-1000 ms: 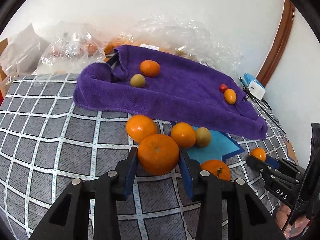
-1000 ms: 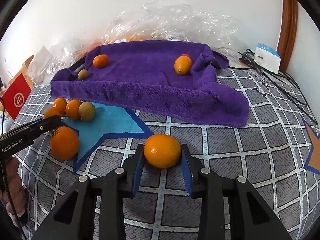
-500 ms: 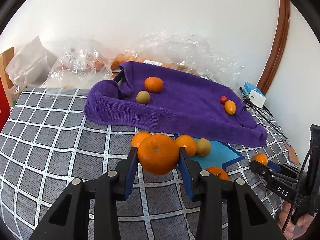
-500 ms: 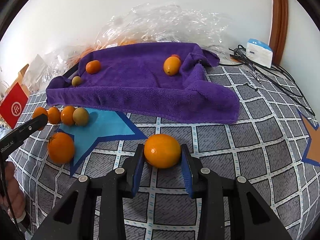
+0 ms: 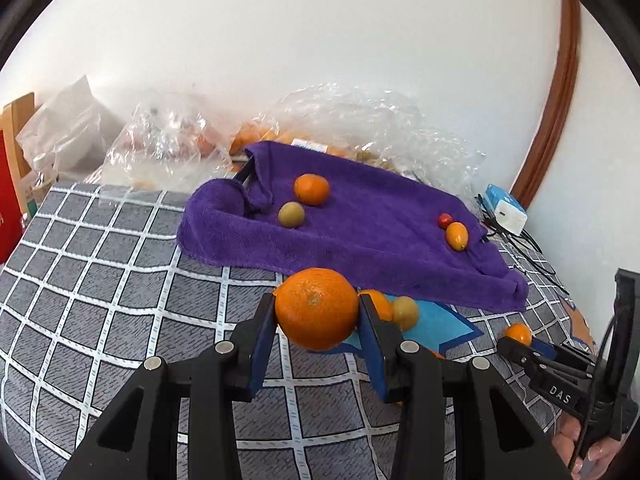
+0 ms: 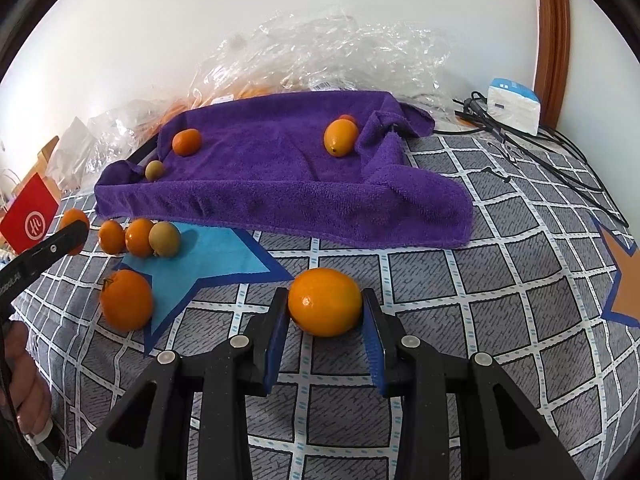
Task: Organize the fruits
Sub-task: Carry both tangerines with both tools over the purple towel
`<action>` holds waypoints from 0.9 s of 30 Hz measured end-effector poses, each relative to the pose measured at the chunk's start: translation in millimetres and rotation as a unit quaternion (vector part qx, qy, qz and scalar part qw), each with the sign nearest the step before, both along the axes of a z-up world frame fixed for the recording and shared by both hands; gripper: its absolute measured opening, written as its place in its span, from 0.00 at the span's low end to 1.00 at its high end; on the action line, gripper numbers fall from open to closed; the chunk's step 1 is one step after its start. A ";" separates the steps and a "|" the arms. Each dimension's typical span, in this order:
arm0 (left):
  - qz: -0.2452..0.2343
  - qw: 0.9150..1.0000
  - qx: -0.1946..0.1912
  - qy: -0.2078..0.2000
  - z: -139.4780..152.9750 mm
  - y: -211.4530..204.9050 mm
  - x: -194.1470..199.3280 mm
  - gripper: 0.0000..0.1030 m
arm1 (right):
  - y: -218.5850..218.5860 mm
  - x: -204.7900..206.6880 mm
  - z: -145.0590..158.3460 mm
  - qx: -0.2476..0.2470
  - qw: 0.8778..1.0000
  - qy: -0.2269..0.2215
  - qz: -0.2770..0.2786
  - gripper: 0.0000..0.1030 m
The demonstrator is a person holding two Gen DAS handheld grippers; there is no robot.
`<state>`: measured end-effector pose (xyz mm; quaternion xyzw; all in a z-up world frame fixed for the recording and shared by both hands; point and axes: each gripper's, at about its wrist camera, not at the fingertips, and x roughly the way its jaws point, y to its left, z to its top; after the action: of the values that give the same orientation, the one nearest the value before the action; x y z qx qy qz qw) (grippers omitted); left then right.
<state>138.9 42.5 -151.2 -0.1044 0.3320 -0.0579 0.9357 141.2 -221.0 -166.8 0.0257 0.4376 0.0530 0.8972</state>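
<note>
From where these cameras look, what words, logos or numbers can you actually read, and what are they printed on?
"DAS": white letters on the right gripper, seen in the left wrist view.
White round logo on the red box: a symbol, unreadable as letters.
White lettering on the left gripper in the right wrist view: cut off, unreadable.
White label at the purple towel's back edge: too small.
Blue-and-white box: print too blurred.

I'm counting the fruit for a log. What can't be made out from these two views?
- Fruit inside the plastic bags: left wrist view, crinkled film blurs it to orange patches.
- Small red fruit: right wrist view, mostly hidden behind the oval orange fruit.
- Loose fruit behind the held orange: left wrist view, the left claw covers part.
</note>
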 end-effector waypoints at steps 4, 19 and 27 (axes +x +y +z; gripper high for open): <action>0.006 1.000 -0.014 -0.004 11.9 9.6 -3.5 0.37 | -0.3 -0.9 3.3 -0.001 1.000 0.001 0.000 0.34; 0.041 0.995 0.057 -0.065 74.2 11.8 36.2 0.37 | 7.9 60.8 73.6 -0.012 0.998 -0.061 -0.005 0.34; 0.053 0.996 0.066 -0.039 52.6 -0.6 80.7 0.37 | 14.0 104.0 51.2 -0.021 0.999 -0.044 -0.007 0.34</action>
<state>219.6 41.8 -98.6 -0.0572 0.2927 0.0095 0.9544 245.1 -207.0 -115.6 0.0074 0.3987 0.0388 0.9162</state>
